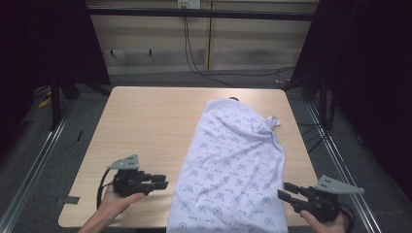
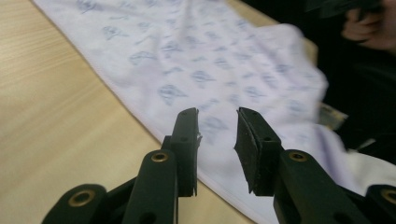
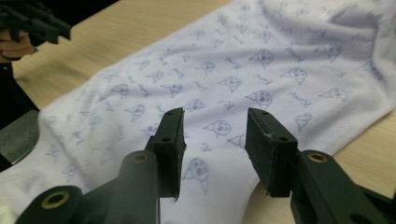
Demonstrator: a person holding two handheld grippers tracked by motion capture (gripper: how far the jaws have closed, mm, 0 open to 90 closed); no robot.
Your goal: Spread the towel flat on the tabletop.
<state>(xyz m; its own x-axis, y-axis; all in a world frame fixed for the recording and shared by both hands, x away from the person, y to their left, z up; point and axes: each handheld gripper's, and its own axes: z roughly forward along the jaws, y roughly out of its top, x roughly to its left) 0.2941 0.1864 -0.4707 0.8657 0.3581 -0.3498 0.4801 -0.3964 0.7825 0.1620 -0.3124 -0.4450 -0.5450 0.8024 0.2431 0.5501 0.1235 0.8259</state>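
Note:
A white cloth (image 1: 233, 160) printed with small blue figures lies lengthwise on the right half of the wooden table (image 1: 145, 121). Its far right corner is bunched, and its near end reaches the table's front edge. My left gripper (image 1: 163, 181) sits just left of the cloth's near left edge and points right at it. In the left gripper view its jaws (image 2: 217, 126) stand open over the cloth's hem (image 2: 210, 60) with nothing pinched. My right gripper (image 1: 284, 190) is at the near right edge, pointing left. Its jaws (image 3: 215, 123) are open above the cloth (image 3: 261, 70), holding nothing.
The other hand and its gripper (image 3: 32, 21) show far off across the cloth. Black cables (image 1: 194, 63) run over the floor behind the table. Metal rails (image 1: 43, 150) flank both sides, and dark curtains stand left and right.

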